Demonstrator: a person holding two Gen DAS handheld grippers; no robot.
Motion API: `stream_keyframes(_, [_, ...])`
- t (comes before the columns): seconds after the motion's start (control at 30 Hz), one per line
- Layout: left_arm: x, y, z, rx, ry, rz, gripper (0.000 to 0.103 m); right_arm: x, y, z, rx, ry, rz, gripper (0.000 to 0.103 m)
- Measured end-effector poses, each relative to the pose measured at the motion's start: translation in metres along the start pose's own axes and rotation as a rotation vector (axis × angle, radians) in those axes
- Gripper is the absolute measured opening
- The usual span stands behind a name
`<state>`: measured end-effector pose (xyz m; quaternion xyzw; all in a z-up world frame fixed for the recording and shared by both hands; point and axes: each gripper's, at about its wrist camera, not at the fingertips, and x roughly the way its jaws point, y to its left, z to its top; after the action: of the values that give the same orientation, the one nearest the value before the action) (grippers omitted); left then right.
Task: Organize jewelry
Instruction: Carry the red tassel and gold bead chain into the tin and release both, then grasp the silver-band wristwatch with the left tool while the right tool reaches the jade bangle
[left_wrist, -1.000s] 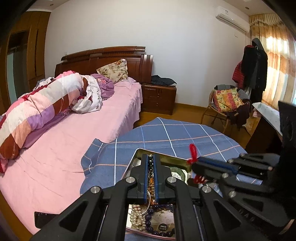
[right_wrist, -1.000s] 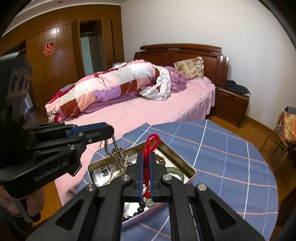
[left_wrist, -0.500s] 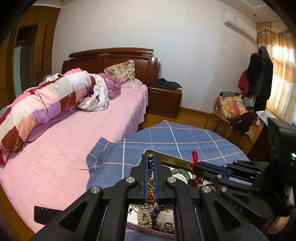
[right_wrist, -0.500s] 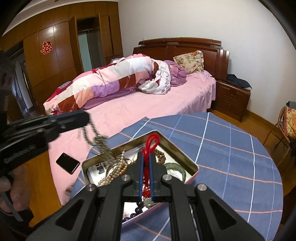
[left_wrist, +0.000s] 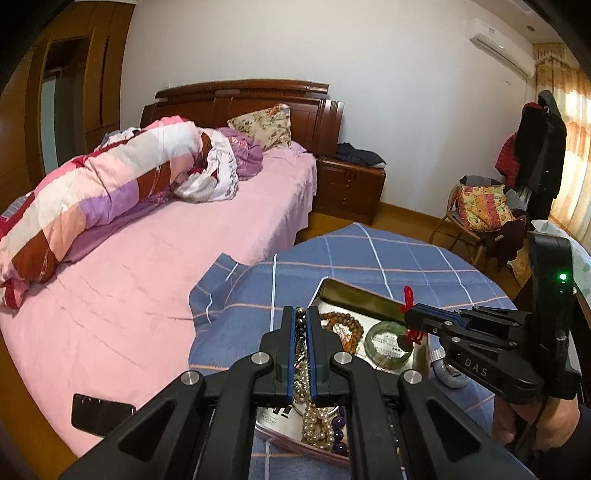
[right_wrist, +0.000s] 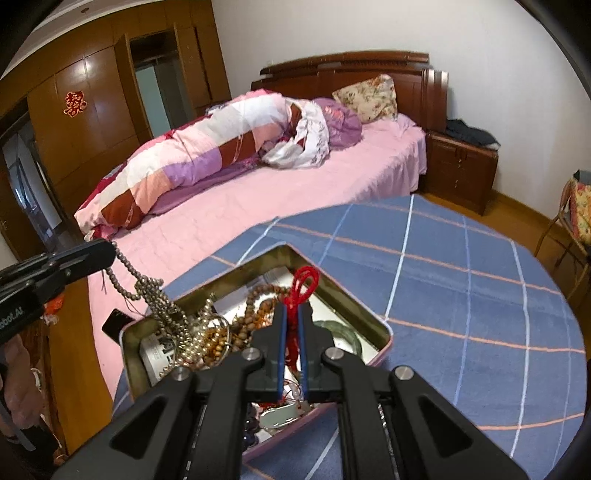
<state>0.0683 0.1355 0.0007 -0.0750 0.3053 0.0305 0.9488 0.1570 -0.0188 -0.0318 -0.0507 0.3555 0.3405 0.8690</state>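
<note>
Beside a pink bed, on a blue checked tablecloth (right_wrist: 461, 295), a jewelry tin (right_wrist: 376, 328) – the left gripper (left_wrist: 303, 323) pinches a bead strand (right_wrist: 147, 291), the right gripper (right_wrist: 291, 317) a red cord (right_wrist: 301, 286), its jaws just easing apart; lowering both slowly should avoid tangles

We hold both claws tilted downward: left claw (left_wrist: 303, 325) clamped tight, right claw (right_wrist: 291, 321) opening slightly, each hand (left_wrist: 535, 428) gripping its handle.
</note>
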Motion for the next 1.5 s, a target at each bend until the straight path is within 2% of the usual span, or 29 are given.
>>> stream_keyframes(0.07, [0.002,0.003,-0.001,-0.014,0.011,-0.004,0.005,0.003,-0.006,-0.004,0.011,0.009,-0.012,0.015])
stream_keyframes(0.13, [0.007,0.005,-0.005,-0.029,0.054,-0.034,0.005,0.003,-0.011,-0.009,0.019,0.018,-0.01,0.022])
stream_keyframes(0.2, [0.011,0.004,-0.009,-0.032,0.08,-0.035,0.008,-0.003,-0.019,-0.014,0.05,0.007,-0.009,0.044])
stream_keyframes(0.23, [0.012,0.003,-0.01,-0.035,0.086,-0.031,0.016,-0.009,-0.024,-0.017,0.073,-0.006,-0.012,0.049])
stream_keyframes(0.27, [0.011,0.004,-0.012,-0.04,0.085,-0.028,0.032,-0.012,-0.027,-0.02,0.084,-0.016,-0.01,0.057])
stream_keyframes(0.3, [0.01,0.003,-0.014,-0.045,0.078,-0.028,0.042,-0.019,-0.031,-0.022,0.097,-0.032,-0.006,0.059])
stream_keyframes(0.33, [0.007,0.002,-0.015,-0.047,0.069,-0.028,0.06,-0.025,-0.035,-0.024,0.107,-0.044,-0.01,0.059])
stream_keyframes(0.37, [0.006,0.0,-0.016,-0.048,0.061,-0.024,0.067,-0.028,-0.038,-0.024,0.111,-0.049,-0.013,0.059])
stream_keyframes(0.5, [-0.001,-0.008,-0.016,-0.032,0.045,-0.012,0.067,-0.049,-0.06,-0.035,0.152,-0.07,-0.041,0.06])
stream_keyframes(0.7, [0.007,-0.026,-0.023,-0.014,0.057,0.027,0.067,-0.063,-0.087,-0.061,0.168,-0.015,-0.185,0.06])
stream_keyframes(0.87, [0.022,-0.052,-0.031,0.045,0.091,0.03,0.067,-0.063,-0.09,-0.075,0.154,0.031,-0.214,0.06])
stream_keyframes(1.07, [0.036,-0.071,-0.036,0.074,0.112,0.058,0.067,-0.051,-0.087,-0.083,0.137,0.092,-0.207,0.06])
stream_keyframes(1.23, [0.038,-0.086,-0.036,0.106,0.114,0.049,0.067,-0.041,-0.087,-0.088,0.125,0.163,-0.264,0.056])
stream_keyframes(1.5, [0.035,-0.123,-0.04,0.199,0.108,-0.005,0.067,-0.071,-0.099,-0.112,0.098,0.226,-0.362,0.053])
